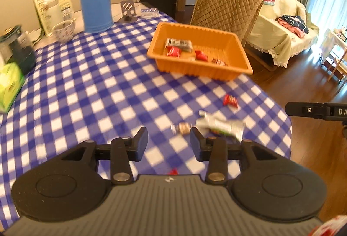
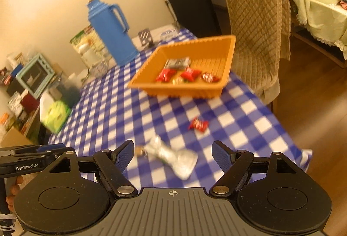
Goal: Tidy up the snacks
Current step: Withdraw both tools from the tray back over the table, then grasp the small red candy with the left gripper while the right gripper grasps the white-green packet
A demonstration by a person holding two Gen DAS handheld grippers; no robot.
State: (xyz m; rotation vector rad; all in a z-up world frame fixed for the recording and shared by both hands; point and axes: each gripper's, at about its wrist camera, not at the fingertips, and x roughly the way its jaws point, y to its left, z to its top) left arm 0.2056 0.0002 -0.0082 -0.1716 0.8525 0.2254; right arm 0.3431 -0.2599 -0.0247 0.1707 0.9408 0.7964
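1. Both your claws are empty: the left claw (image 1: 168, 142) stands part open and the right claw (image 2: 173, 154) wide, above the crumpled silver foil wrapper (image 2: 173, 156) on the blue-and-white checked desk (image 1: 86, 88)
2. Blur could make you miss the small red packet (image 2: 198, 124), which lies short of the orange plastic tray (image 2: 227, 56)
3. Only the left view shows the small brown candy (image 1: 184, 128) clearly

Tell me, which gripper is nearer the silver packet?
Hard to call; perhaps the left. The left gripper has the silver packet just past its right fingertip; the right gripper has it lying ahead between its open fingers.
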